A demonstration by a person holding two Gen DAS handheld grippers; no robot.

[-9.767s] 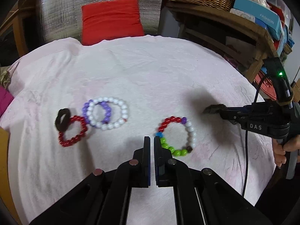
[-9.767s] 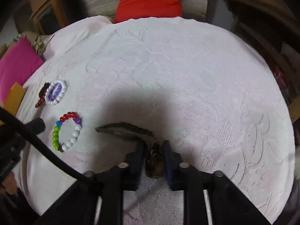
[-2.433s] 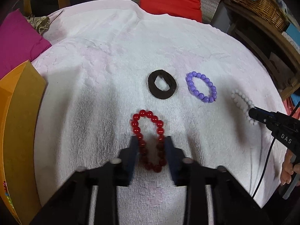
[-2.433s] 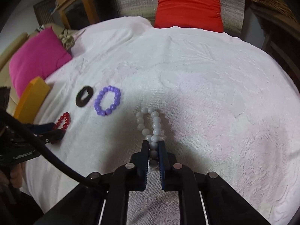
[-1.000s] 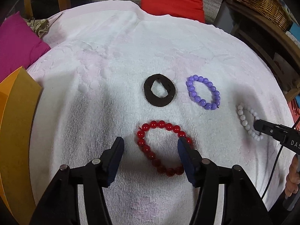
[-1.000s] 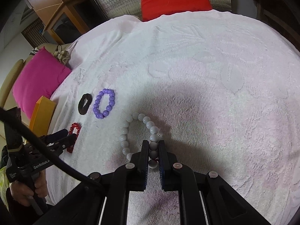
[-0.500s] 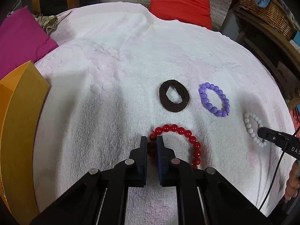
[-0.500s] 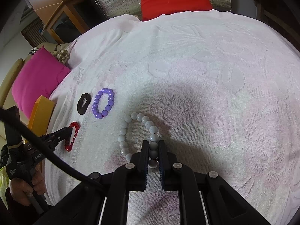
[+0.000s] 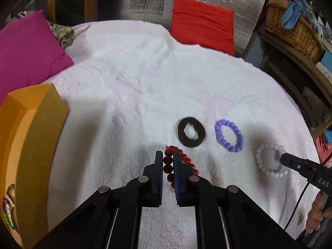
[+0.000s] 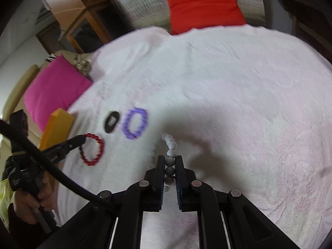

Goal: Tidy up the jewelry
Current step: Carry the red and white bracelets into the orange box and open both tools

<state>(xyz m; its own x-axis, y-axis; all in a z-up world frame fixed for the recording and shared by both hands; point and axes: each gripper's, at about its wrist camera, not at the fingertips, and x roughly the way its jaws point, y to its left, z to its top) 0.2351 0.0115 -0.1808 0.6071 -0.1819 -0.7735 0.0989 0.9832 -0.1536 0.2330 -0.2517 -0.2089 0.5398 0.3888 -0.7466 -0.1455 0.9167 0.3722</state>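
My left gripper [image 9: 167, 157] is shut on the red bead bracelet [image 9: 168, 167] and holds it lifted off the white cloth; it also shows in the right wrist view [image 10: 92, 149]. My right gripper [image 10: 170, 161] is shut on the white bead bracelet [image 10: 170, 145], also lifted; in the left wrist view the bracelet [image 9: 269, 161] hangs from the right gripper's tip [image 9: 285, 158]. A dark brown ring [image 9: 191, 131] and a purple bead bracelet [image 9: 228, 135] lie on the cloth between the grippers.
An orange box [image 9: 31, 145] stands open at the left edge of the cloth-covered table [image 9: 145, 83], with beaded items inside. A pink cushion [image 9: 27, 51] and a red cushion [image 9: 202, 27] lie at the back. Shelves with a wicker basket [image 9: 294, 29] stand right.
Both grippers have risen, each lifting its bracelet off the cloth. The views have tilted up; the red bracelet now hangs from my left gripper.
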